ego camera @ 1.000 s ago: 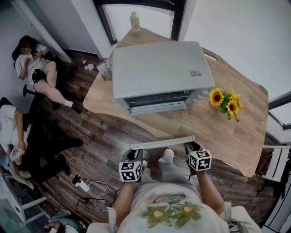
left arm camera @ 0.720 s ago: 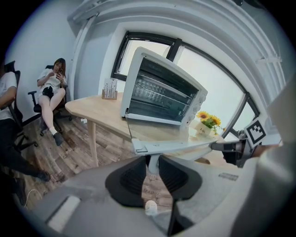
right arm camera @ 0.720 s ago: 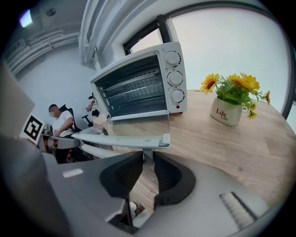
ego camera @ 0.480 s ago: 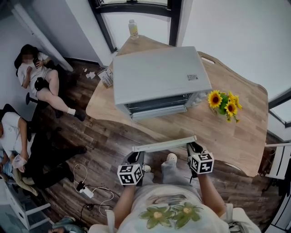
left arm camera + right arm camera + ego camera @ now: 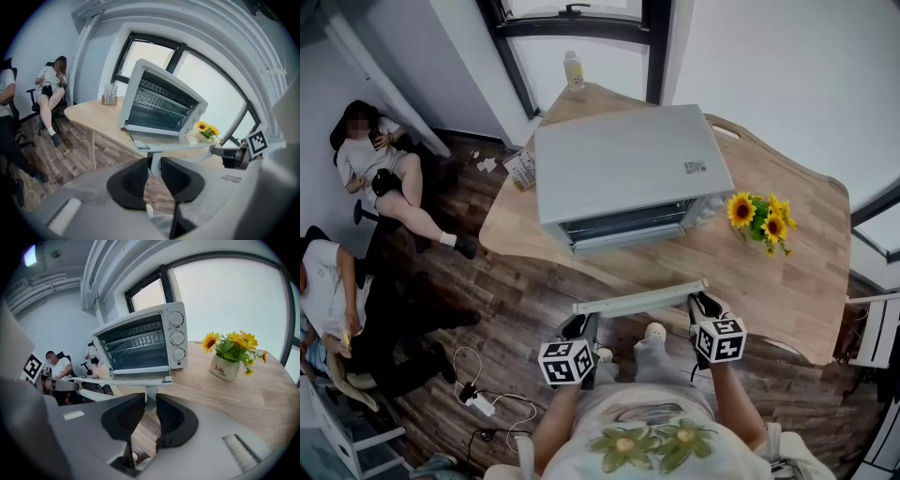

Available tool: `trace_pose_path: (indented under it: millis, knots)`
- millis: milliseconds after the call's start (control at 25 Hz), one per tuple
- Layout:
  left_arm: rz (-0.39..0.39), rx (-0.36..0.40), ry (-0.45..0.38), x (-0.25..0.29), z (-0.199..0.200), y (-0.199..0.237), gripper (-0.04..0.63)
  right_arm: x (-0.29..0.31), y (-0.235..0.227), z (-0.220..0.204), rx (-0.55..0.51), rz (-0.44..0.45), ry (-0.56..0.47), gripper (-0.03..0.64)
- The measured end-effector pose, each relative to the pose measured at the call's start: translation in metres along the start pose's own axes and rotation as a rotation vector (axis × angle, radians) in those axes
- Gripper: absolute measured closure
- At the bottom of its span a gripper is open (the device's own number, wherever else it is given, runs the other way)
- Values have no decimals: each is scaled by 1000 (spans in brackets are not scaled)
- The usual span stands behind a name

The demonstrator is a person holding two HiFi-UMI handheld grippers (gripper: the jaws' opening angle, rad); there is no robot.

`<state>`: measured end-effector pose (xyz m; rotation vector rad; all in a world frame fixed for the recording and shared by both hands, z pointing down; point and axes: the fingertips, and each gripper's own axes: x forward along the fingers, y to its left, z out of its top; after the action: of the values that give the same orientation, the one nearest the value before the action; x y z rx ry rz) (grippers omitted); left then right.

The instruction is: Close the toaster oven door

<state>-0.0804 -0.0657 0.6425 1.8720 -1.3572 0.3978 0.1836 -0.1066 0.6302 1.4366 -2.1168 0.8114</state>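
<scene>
Currently, your left gripper [image 5: 154, 169] and right gripper [image 5: 146, 411] jaws clamp narrowly on the pale bar handle [image 5: 639, 297] of the lowered glass door [image 5: 157, 141] on the silver toaster oven [image 5: 628, 164] standing on the wooden worktop [image 5: 787, 272], so swinging it up shut remains.

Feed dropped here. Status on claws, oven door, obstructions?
Left claw, right claw shut on white bar handle. Silver toaster oven glass door open, about level. Nothing blocking swing.

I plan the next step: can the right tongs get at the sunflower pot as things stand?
Probably not at once: the right tongs are closed on the door handle and must release it first. Otherwise the table toward the sunflower pot looks free.
</scene>
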Motion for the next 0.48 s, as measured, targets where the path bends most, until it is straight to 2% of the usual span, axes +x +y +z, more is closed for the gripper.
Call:
trace_pose_path:
  millis: [480]
  knots:
    - [-8,-15,3,-9,29,-6,499,-9,5,30,4,13,-62,537]
